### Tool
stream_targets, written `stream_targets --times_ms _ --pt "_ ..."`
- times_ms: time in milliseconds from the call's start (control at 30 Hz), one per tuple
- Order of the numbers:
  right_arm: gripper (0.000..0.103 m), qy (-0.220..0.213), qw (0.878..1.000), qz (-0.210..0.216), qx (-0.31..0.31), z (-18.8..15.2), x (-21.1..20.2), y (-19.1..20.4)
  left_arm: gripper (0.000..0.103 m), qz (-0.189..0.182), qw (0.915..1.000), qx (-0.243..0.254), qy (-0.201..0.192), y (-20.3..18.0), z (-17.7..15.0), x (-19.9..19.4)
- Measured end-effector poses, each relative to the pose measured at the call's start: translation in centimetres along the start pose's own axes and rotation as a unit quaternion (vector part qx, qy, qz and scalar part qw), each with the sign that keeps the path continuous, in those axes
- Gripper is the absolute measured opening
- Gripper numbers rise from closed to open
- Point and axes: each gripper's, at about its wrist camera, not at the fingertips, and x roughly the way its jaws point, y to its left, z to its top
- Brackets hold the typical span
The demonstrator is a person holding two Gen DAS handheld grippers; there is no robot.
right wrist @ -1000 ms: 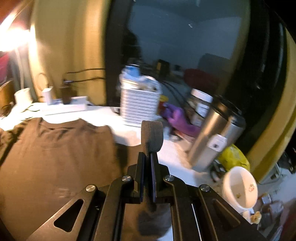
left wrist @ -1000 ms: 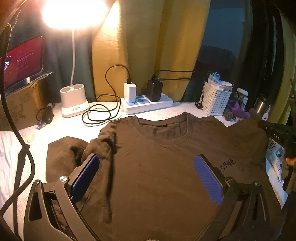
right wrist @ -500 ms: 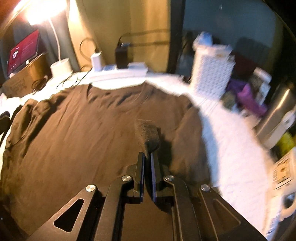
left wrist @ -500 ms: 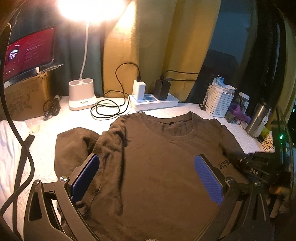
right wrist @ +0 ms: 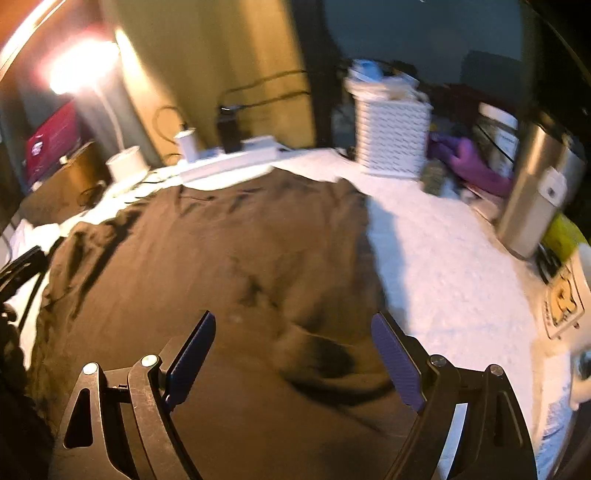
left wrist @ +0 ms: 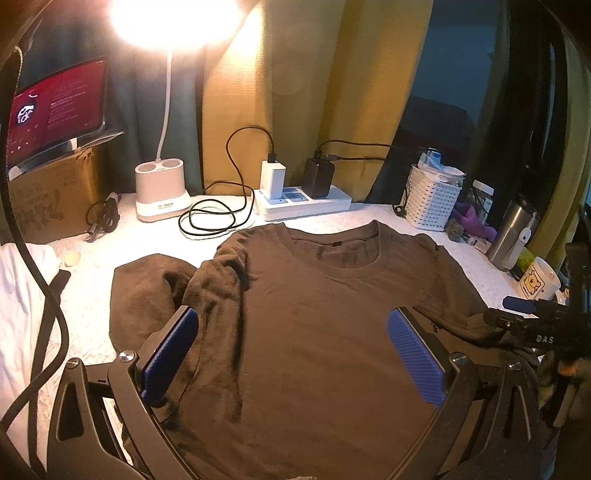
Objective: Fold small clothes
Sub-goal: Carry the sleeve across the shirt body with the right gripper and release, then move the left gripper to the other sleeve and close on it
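The right gripper (right wrist: pixel 291 354) has just been opening, and its blue pads now stand wide apart above the brown shirt (right wrist: pixel 207 258) with nothing pinched between them. The left gripper (left wrist: pixel 291 354) is wide open too and holds nothing. The shirt lies spread out on the white table cover (right wrist: pixel 450 258), collar toward the power strip (left wrist: pixel 303 201).

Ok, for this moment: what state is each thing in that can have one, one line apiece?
T-shirt: spread front up, right sleeve folded onto the body, left sleeve bunched.
Left gripper: open, empty, over the shirt.
Right gripper: jaws just opened wide, nothing between them.
Desk lamp: on.
Tablet: screen lit.
Power strip: two chargers plugged in.
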Motion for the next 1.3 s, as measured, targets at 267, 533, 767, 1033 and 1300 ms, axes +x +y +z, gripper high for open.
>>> stream_targets --times_ms 267,533,767,1033,1300 --pt "0.088 0.015 0.999 0.019 0.043 -1.3 0.8 -2.4 0.101 0.006 1.0 0.007 0.001 -0.5 -0.2 -0.6" --pt "0.087 0.05 0.997 0.062 -0.005 -2.8 -0.1 0.0 0.101 0.015 0.9999 0.006 -0.002 0.0 -0.4 -1.4" --pt "0.087 0.025 0.999 0.045 -0.016 -2.0 -1.4 0.1 0.101 0.023 0.9997 0.006 -0.007 0.8 -0.4 -2.0" --pt "0.088 0.068 0.995 0.08 -0.004 -3.0 0.5 0.7 0.101 0.044 0.999 -0.001 0.0 2.5 -0.6 -2.2" --pt "0.088 0.082 0.989 0.116 -0.043 -4.1 -0.5 5.2 0.101 0.077 0.9969 -0.012 0.011 6.0 -0.7 -2.0"
